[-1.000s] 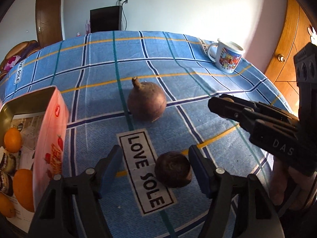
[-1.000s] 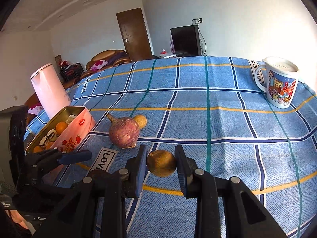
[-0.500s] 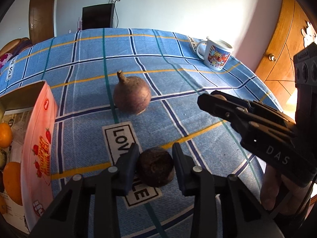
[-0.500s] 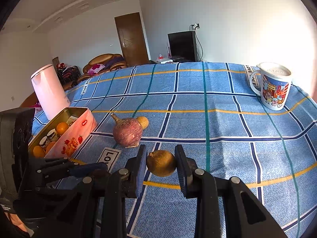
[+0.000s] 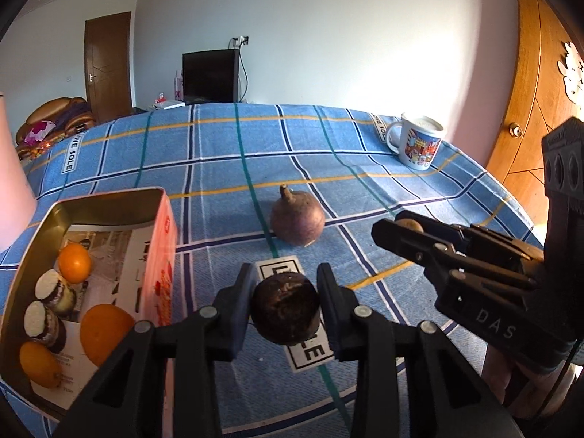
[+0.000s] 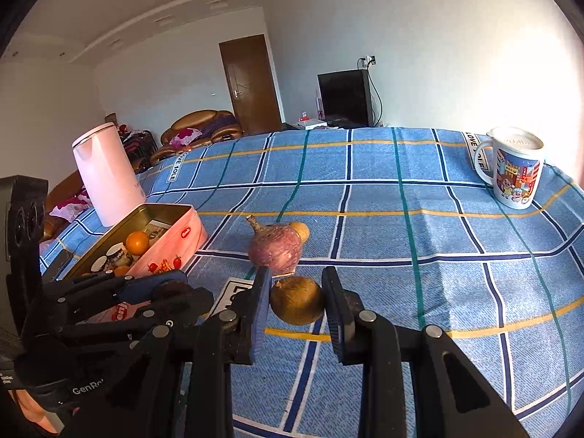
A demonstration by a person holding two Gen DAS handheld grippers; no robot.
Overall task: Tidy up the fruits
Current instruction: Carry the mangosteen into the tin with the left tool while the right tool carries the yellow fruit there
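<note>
My left gripper is shut on a dark brown round fruit and holds it above the blue checked tablecloth, just right of the pink tin box. The box holds oranges and small cakes. My right gripper is shut on a yellow-brown round fruit, also raised. A purple turnip-like bulb lies on the cloth ahead; in the right wrist view a small yellow fruit sits behind it.
A picture mug stands at the far right of the table. A pink kettle stands behind the tin box. The right gripper body shows at the right of the left wrist view. A wooden door is beyond the table's right edge.
My left gripper closed on the dark fruit and lifted it, moving toward the tin box. My right gripper stayed shut on the yellow-brown fruit and rose slightly.
</note>
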